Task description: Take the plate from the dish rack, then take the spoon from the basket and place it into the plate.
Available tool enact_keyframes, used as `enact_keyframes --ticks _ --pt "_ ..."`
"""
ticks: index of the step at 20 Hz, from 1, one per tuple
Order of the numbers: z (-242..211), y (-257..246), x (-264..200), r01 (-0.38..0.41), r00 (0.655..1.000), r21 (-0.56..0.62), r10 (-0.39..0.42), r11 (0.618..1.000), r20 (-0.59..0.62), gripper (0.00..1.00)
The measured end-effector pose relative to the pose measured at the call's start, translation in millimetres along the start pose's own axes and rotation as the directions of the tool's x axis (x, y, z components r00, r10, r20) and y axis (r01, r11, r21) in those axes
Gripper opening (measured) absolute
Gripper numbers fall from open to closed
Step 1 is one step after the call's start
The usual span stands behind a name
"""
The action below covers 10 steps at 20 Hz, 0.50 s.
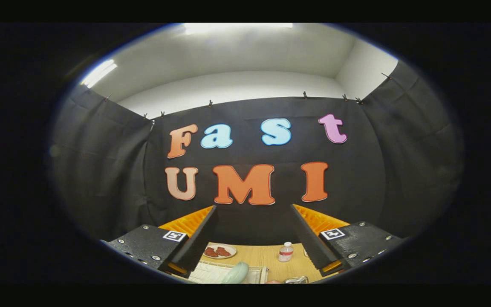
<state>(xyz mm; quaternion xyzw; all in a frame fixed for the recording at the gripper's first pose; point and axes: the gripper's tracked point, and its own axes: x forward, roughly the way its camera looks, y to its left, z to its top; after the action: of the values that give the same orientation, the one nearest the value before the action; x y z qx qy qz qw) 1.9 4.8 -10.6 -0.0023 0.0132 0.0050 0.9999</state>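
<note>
My gripper (254,207) is held high above the wooden table (267,258) and stands open, with nothing between its fingers. Far below, between the fingers, a pale green plate (237,273) stands on edge in a white dish rack (211,273). A small shiny object (296,279) lies to the right of the rack; it is too cut off to tell what it is.
A small plate with red pieces (220,251) sits on the table beyond the rack. A small clear bottle with a red label (286,251) stands to its right. Black cloth walls close off the back and both sides.
</note>
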Motion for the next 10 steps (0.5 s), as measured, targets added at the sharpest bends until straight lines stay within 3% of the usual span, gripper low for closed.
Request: enact_keyframes --ticks 10 --pt "-30.0 3.5 9.1 -0.006 0.996 0.03 0.009 1.0 -0.093 0.99"
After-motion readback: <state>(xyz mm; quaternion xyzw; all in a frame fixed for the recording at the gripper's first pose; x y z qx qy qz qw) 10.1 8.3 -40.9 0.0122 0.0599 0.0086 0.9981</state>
